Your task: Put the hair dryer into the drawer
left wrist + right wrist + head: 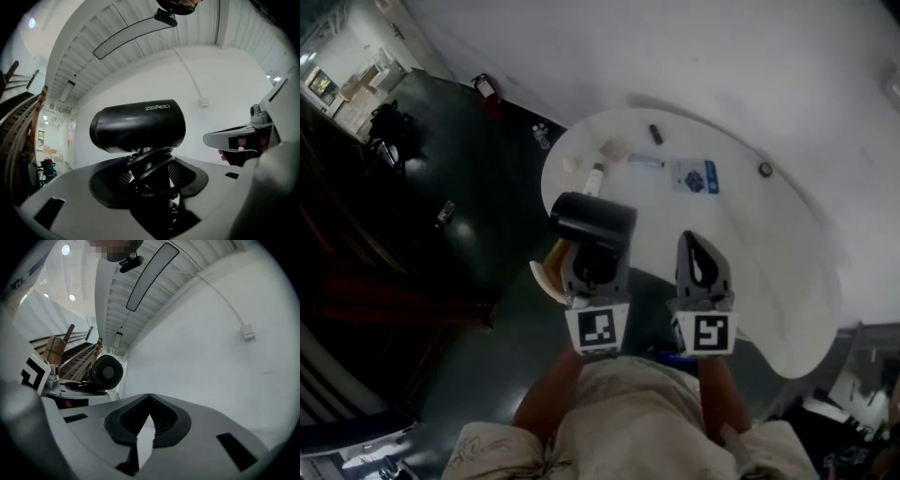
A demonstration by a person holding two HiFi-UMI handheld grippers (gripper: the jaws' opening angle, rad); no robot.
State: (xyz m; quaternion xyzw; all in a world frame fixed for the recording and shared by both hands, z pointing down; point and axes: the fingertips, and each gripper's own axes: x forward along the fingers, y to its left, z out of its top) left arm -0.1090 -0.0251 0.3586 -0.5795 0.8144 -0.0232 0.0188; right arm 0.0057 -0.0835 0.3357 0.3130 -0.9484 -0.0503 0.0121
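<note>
Left hand-held gripper [152, 174]: my jaws stand wide and clamp the handle of the black hair dryer [138, 125]. Its black coiled cord is bunched round the handle between the pads. The barrel sits crosswise above the jaws, with the handle pointing down into them.

Right hand-held gripper [149, 397]: my jaw tips meet and nothing is between them. It is level with the left one and just beside it.

Location of the dryer: in the head view it is carried in the air over the near left edge of the white rounded surface [787, 262], partly above the dark floor [487, 272].

Contents of the surface: loose small items lie at its far side, among them a blue-and-white packet [694, 176], a white tube [595, 178] and a small dark ring [765, 169]. All are well apart from both grippers.
</note>
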